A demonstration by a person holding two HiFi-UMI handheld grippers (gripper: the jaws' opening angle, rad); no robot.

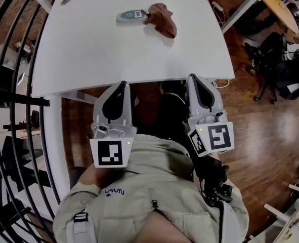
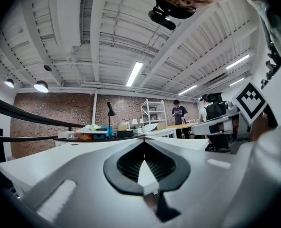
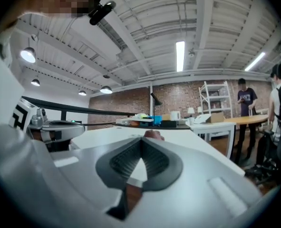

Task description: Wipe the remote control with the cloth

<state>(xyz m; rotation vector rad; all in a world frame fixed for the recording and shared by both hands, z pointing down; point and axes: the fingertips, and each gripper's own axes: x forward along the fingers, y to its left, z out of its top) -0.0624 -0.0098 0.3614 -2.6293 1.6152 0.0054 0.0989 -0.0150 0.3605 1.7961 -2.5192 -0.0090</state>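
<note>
A small grey-white remote control (image 1: 131, 15) lies on the far part of the white table (image 1: 88, 59). A crumpled brown cloth (image 1: 162, 19) sits against its right end. Both grippers hang back at the table's near edge, close to the person's body and well short of both objects. My left gripper (image 1: 123, 84) is shut with nothing in it, its tips meeting (image 2: 143, 137). My right gripper (image 1: 194, 78) is also shut and empty (image 3: 142, 137). In the right gripper view the brown cloth (image 3: 154, 135) peeks just over the tips.
A black curved railing (image 1: 7, 85) runs along the left. Wooden floor (image 1: 260, 125) and a black office chair (image 1: 270, 65) lie to the right. Beyond the table stand other desks, a shelf (image 2: 152, 112) and a person (image 2: 179, 114).
</note>
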